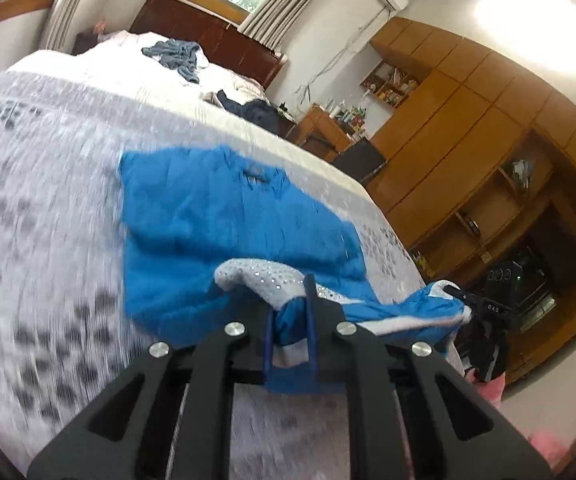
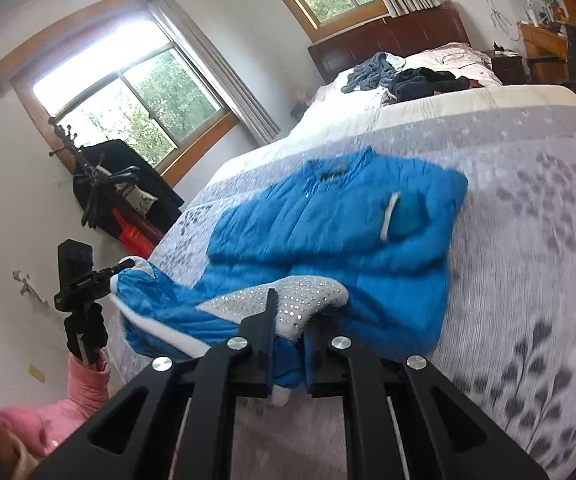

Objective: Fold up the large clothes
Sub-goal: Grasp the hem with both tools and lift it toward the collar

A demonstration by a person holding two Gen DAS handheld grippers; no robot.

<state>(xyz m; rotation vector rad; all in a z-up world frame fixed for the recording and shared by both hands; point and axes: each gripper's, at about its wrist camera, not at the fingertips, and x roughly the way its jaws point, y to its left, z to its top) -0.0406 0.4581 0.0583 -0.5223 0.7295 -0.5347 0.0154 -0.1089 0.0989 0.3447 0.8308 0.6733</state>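
Near the bed's front edge, the left gripper [image 1: 289,316] and right gripper [image 2: 288,334] both pinch the hem of the padded blue jacket [image 1: 224,220]; its long axis runs away toward the headboard [image 2: 387,38], over the grey patterned bedspread [image 2: 527,240].

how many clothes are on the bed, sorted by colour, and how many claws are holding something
Blue jacket with white sparkly lining, spread out: 1
Grey-blue crumpled garment near the headboard: 1
Dark pile beside it, separate pieces cannot be told apart: 1
Claws shut on the blue jacket: 2, left claw and right claw
Total: 3 clothing items or piles, 2 claws
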